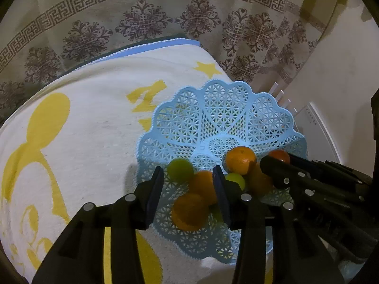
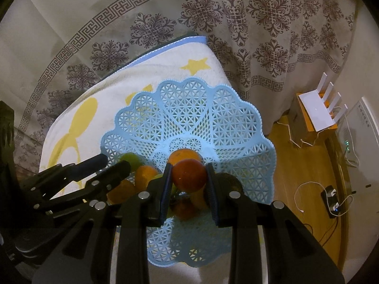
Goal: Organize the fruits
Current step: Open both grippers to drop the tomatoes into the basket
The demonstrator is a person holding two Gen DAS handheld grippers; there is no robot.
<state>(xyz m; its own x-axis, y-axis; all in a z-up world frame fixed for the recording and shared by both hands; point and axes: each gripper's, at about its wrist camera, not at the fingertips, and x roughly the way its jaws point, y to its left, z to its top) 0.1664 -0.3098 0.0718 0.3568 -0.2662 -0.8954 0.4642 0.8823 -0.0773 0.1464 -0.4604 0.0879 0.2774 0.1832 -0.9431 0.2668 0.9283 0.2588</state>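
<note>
Fruit lay heaped in the blue lattice basket [image 2: 189, 118] on my white towel [image 1: 94, 123] with its yellow cartoon print, oranges [image 1: 240, 159] and green limes [image 1: 180, 169] piled at the basket's 6 o'clock side. My right gripper [image 2: 188, 184] was clamped on a reddish orange [image 2: 188, 175] above that pile, while my left gripper [image 1: 188, 190] hung spread and empty over the fruit. At 3 o'clock a white router [image 2: 317, 111] stood on the floor; I could read no writing anywhere.

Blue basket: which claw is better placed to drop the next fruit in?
Right. The right claw is shut on the red-orange fruit directly above the blue basket. The left claw hovers open over the pile with nothing gripped.
</note>
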